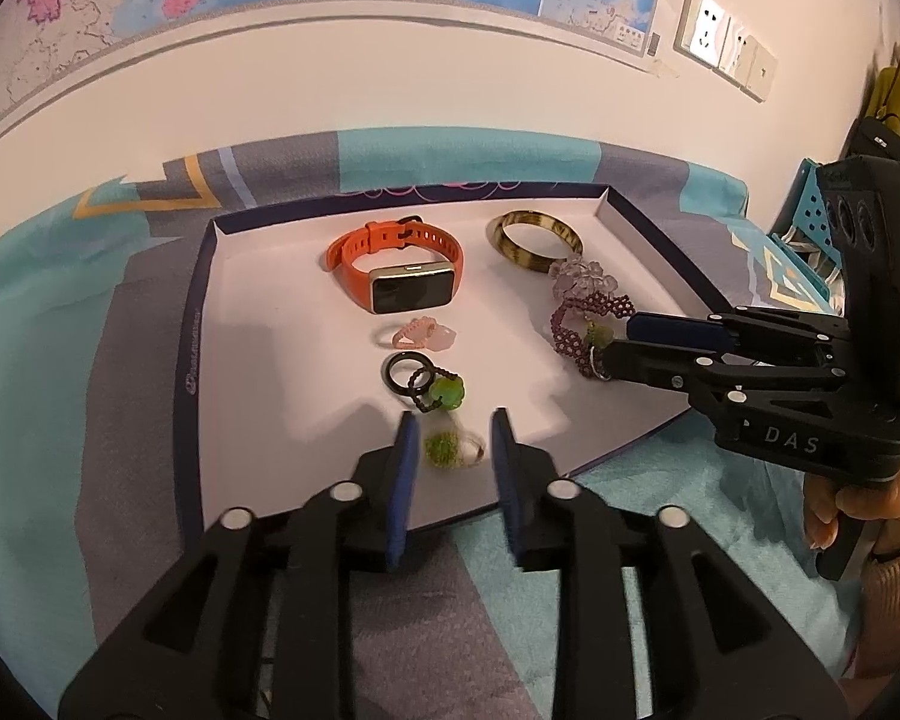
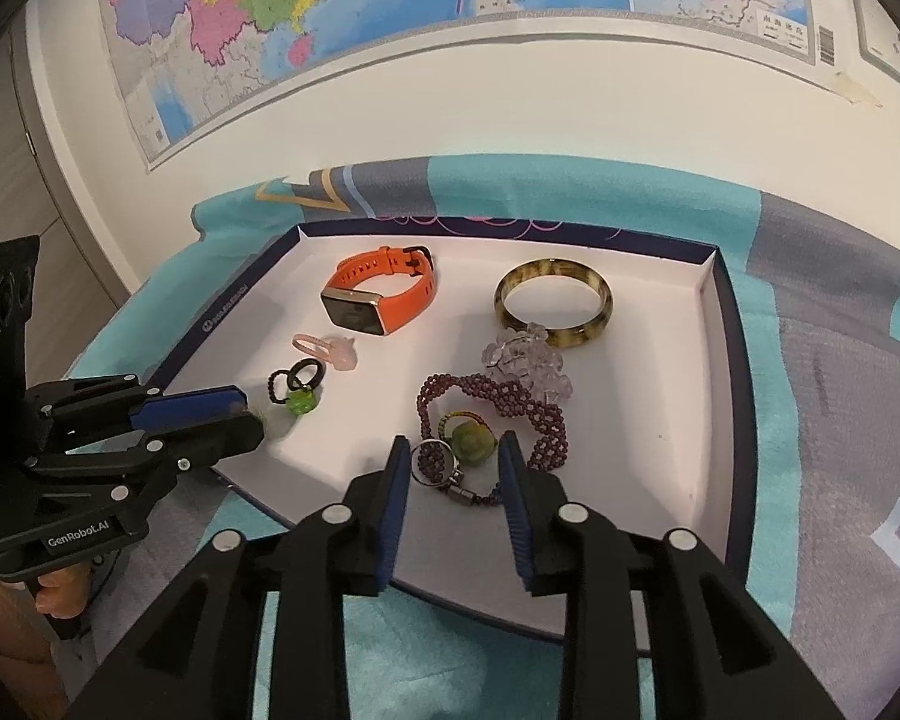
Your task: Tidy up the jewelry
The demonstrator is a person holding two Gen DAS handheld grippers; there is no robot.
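Big colourful maps (image 2: 354, 30) hang on the pale wall behind the tabletop, which wears a soft blue and grey blanket (image 2: 822, 324). On the blanket we see a flat white box lid with a dark blue rim (image 2: 727, 396), and all the jewelry lies inside it.

At the far side sit an orange watch with a shiny dark screen (image 2: 384, 294) on the left and a round brown and yellow bangle (image 2: 555, 303) on the right. Touching the near edge of the bangle is a bunch of clear see-through beads (image 2: 528, 363). Near that lies a dark purple beaded bracelet with a green stone and a silver ring (image 2: 498, 420).

Just near the watch we see a small pink ring (image 2: 330, 351), and nearer still a black ring with a bright green stone (image 2: 297, 387).

Our left tool (image 1: 450, 420) has its two blue pads spread apart. A small fuzzy green ring (image 1: 450, 450) lies between them on the white lid, and the pads do not press it.

Our right tool (image 2: 450, 444) is spread apart too. The green stone and silver ring of the purple bracelet lie between its pads, with gaps at both sides.
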